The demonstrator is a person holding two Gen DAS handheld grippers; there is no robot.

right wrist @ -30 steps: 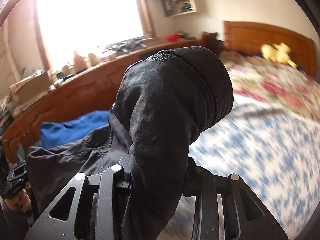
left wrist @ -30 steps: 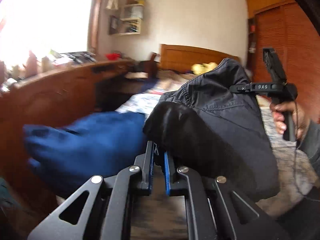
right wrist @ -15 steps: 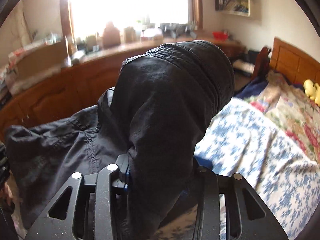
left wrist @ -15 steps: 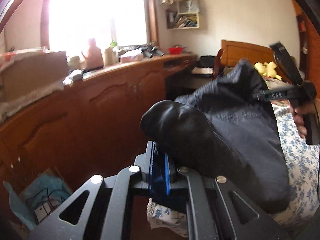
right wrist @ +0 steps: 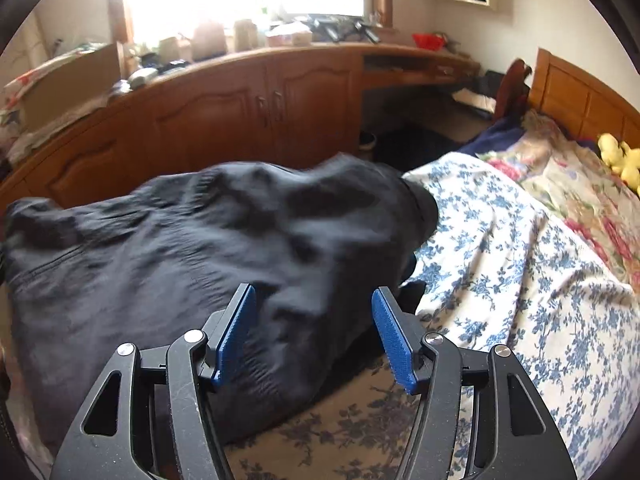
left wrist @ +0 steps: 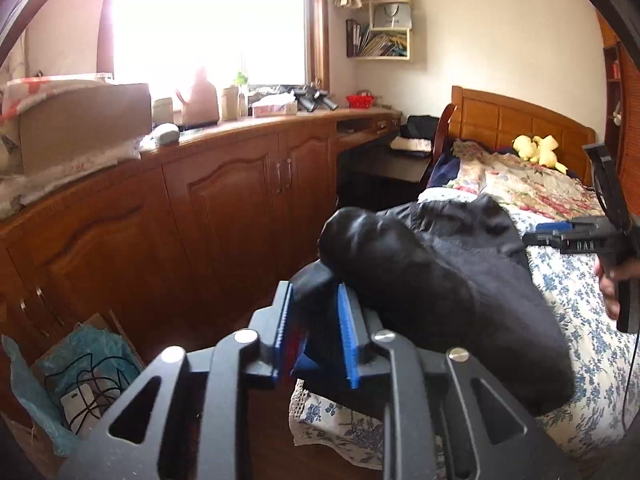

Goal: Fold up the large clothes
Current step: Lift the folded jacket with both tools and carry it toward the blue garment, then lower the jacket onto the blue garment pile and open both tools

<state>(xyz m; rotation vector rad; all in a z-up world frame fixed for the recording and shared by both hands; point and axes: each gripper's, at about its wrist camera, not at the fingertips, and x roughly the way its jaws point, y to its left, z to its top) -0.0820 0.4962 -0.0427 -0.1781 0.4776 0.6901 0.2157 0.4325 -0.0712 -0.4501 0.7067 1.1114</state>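
- Left gripper (left wrist: 314, 334): black metal linkage arms with bright rivets, blue ribbed pads; jaws narrow and opening; a dark fold of the black jacket (left wrist: 440, 300) sits between the pads, and whether the pads press on it I cannot tell.
- Black jacket, left wrist view: matte woven cloth, stitched seams; a rounded, bulging roll of it starts right at the left gripper's tips and runs ahead and to the right, draped over the bed (left wrist: 580, 320) edge.
- Right gripper (right wrist: 314, 336): same black frame, blue ribbed pads; jaws wide and opening; jacket cloth lies in the gap, the pads stand clear of it on both sides; nothing gripped.
- Black jacket, right wrist view (right wrist: 180, 248): a crumpled, soft mound, blurred; spreads ahead of and to the left of the right gripper; a ribbed, gathered band shows close to the left pad; lies on the bed.
- Bed cover (right wrist: 520, 280): thin cotton, white with small blue flowers, rumpled into shallow ridges; ahead and to the right of the right gripper; further on, a quilt (right wrist: 580, 200) with red blooms; a yellow plush toy (right wrist: 618, 156) by the wooden headboard (right wrist: 580, 96).
- Right gripper seen from the left wrist (left wrist: 560, 234): far right, above the floral cover; a hand (left wrist: 610, 284) wraps its grip.
- Beyond both grippers: glossy brown wooden cabinets (left wrist: 224, 208) with arched door panels and metal handles; a desk (left wrist: 280, 120) top crowded with small things under a bright window (left wrist: 208, 20).
- Below left of the left gripper: a cardboard box (left wrist: 76, 384) holding teal plastic and black cable.
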